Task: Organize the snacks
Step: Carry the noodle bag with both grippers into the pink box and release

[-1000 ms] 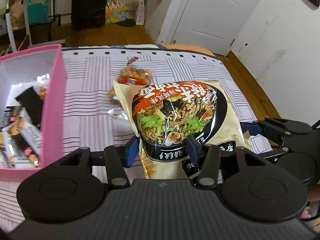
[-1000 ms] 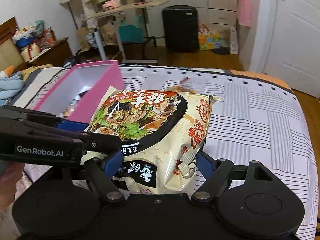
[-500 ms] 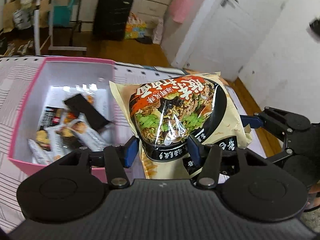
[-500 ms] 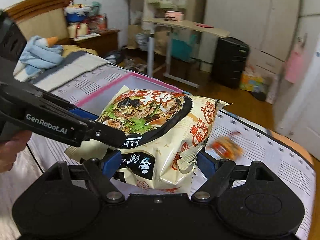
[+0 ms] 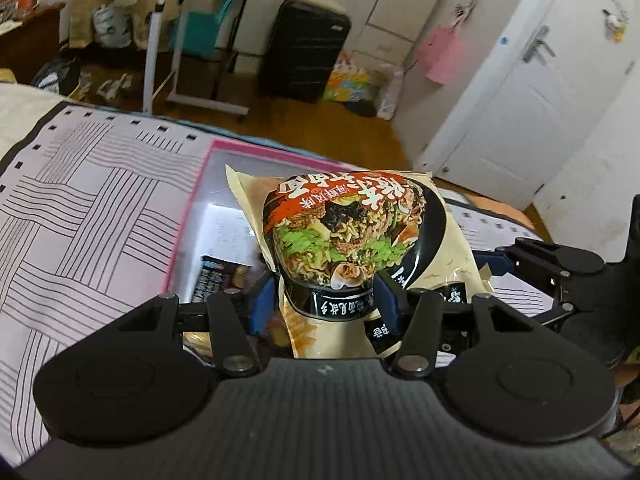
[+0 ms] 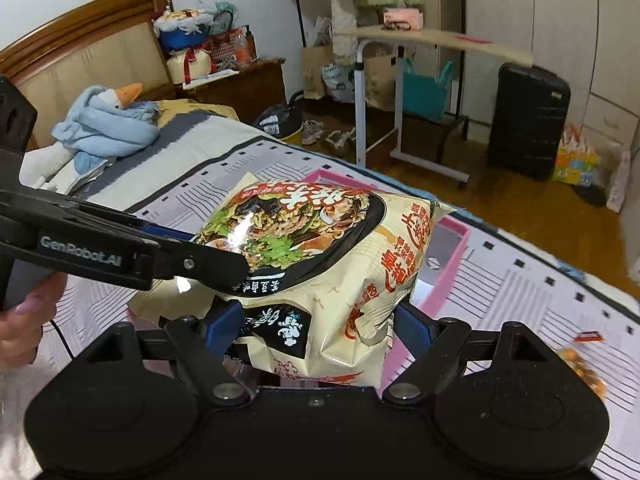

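A big cream noodle bag (image 5: 352, 240) with a noodle-bowl picture hangs in the air, held from two sides. My left gripper (image 5: 324, 300) is shut on its near end, blue pads pressing the bag. My right gripper (image 6: 318, 322) is shut on the bag (image 6: 320, 240) across its wider side. Each gripper shows in the other's view: the right gripper (image 5: 560, 264) at the right edge, the left gripper (image 6: 160, 256) coming in from the left. The bag hovers over the open pink box (image 5: 192, 216), where several snack packets (image 5: 216, 280) lie. The bag hides most of the box (image 6: 444, 276).
The box stands on a bed with a line-patterned cover (image 5: 80, 216). A small orange snack packet (image 6: 584, 364) lies on the cover at the right. A plush goose (image 6: 116, 120) rests by the headboard. Beyond the bed are a black suitcase (image 5: 304, 48) and a rolling table (image 6: 436, 40). A hand (image 6: 24, 320) holds the left gripper.
Both grippers have carried the noodle bag sideways across the bed, from beside the pink box to above it. The small orange packet stayed behind on the cover.
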Available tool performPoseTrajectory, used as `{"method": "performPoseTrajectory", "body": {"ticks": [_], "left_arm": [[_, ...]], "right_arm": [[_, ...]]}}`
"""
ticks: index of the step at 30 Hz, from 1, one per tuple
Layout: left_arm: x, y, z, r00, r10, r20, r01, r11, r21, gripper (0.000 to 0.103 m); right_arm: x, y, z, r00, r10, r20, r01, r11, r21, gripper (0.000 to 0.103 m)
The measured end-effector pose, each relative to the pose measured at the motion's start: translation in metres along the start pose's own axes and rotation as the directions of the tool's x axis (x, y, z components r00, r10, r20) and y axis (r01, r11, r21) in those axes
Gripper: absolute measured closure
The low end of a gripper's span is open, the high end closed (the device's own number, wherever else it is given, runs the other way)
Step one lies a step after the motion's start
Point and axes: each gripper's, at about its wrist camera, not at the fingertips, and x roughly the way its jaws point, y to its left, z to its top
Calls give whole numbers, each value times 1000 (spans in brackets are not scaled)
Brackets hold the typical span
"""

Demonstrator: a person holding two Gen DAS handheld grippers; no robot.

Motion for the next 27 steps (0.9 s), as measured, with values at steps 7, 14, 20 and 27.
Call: {"method": "performPoseTrajectory", "body": {"ticks": [7, 14, 20, 27], "left_arm": [[47, 16, 11, 995, 86, -44, -85, 996, 18, 53], [61, 13, 8, 975, 218, 31, -220, 974, 57, 47], [20, -15, 11, 987, 146, 62, -152, 983, 102, 47], [-17, -79, 21, 999, 23, 28, -29, 971, 237, 48]], "right_arm": [[46, -8, 6, 999, -14, -44, 15, 999, 37, 16], [41, 12, -4, 988, -154, 8, 153, 977, -150, 15], [-39, -1, -13, 988, -125, 86, 132, 987, -92, 15], [-120, -43, -26, 979, -151, 137, 148, 988, 32, 15]]}}
